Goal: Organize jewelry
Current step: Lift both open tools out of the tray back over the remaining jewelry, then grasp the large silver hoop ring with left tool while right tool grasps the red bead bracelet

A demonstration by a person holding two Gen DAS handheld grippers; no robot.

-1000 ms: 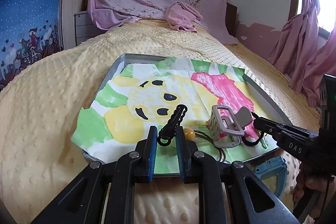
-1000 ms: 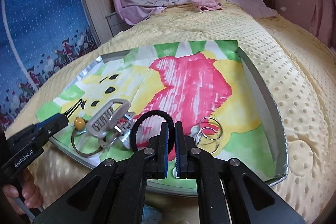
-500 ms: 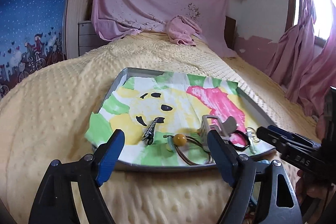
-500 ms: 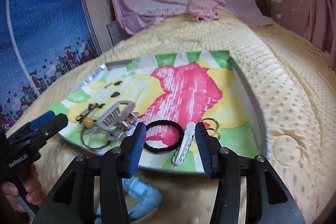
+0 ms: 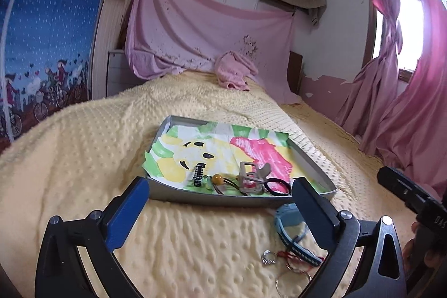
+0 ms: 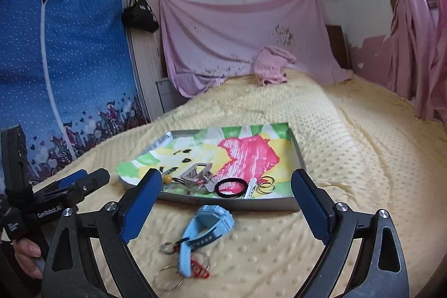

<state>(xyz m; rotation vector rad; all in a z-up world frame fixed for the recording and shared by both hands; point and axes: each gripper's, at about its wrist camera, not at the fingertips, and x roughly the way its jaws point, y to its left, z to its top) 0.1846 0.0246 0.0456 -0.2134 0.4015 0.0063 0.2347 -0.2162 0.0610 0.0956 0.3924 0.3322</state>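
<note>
Both grippers wide open, nothing held: left gripper (image 5: 220,203) and right gripper (image 6: 227,200) hovering over yellow blanket (image 6: 349,158), short of grey tray (image 5: 218,198). In tray, on painted paper (image 6: 245,150): black comb clip (image 5: 199,174), amber bead cord (image 5: 218,179), grey claw clip (image 5: 251,178), black hair tie (image 6: 231,187), white clip (image 6: 250,187), gold rings (image 6: 266,187). Outside tray, on blanket nr front edge (not yet sorted): blue watch (image 6: 206,228), key rings w/ red bit (image 6: 195,267).

Blue watch (image 6: 208,225) — beside jewelry tray (image 6: 223,203)
</note>
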